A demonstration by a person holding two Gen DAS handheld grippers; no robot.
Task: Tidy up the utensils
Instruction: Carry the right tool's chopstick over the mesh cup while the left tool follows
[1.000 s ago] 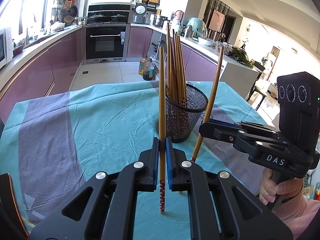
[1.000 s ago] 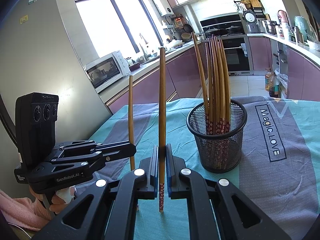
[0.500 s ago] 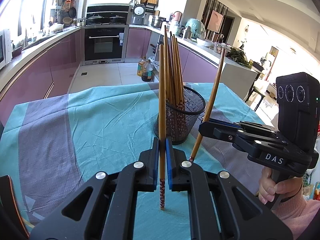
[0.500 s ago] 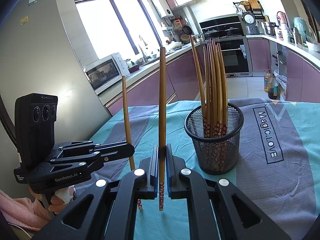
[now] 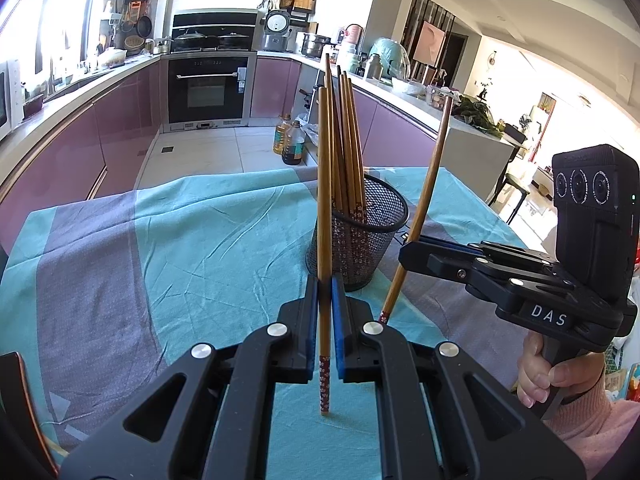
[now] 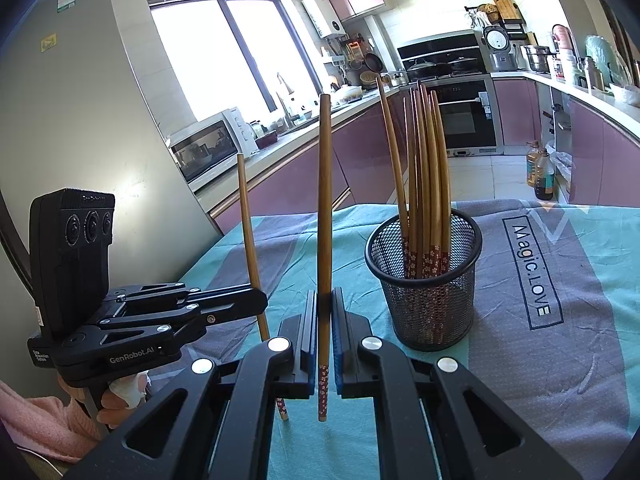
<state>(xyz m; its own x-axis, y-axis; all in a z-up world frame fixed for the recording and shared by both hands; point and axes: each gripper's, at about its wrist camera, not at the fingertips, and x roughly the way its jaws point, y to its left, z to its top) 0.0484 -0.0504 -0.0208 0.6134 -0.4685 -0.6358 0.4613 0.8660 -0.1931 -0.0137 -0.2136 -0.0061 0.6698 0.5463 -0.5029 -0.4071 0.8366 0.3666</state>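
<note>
Chopsticks held upright for the mesh holder (image 6: pixel 424 300).
We clamp one chopstick (image 5: pixel 325 240) in the left gripper (image 5: pixel 325 328), another (image 6: pixel 325 240) in the right gripper (image 6: pixel 325 332), jaws closed tight, floral ends down to match those stored.

Two grippers (image 5: pixel 325 280) (image 6: pixel 325 300) are seen, one chopstick (image 5: pixel 324 216) (image 6: pixel 324 216) being clamped in each. One mesh cup (image 6: pixel 424 280) is counted at two o'clock; about seven chopsticks (image 6: pixel 426 184) are stood in it, overlap preventing certainty.
</note>
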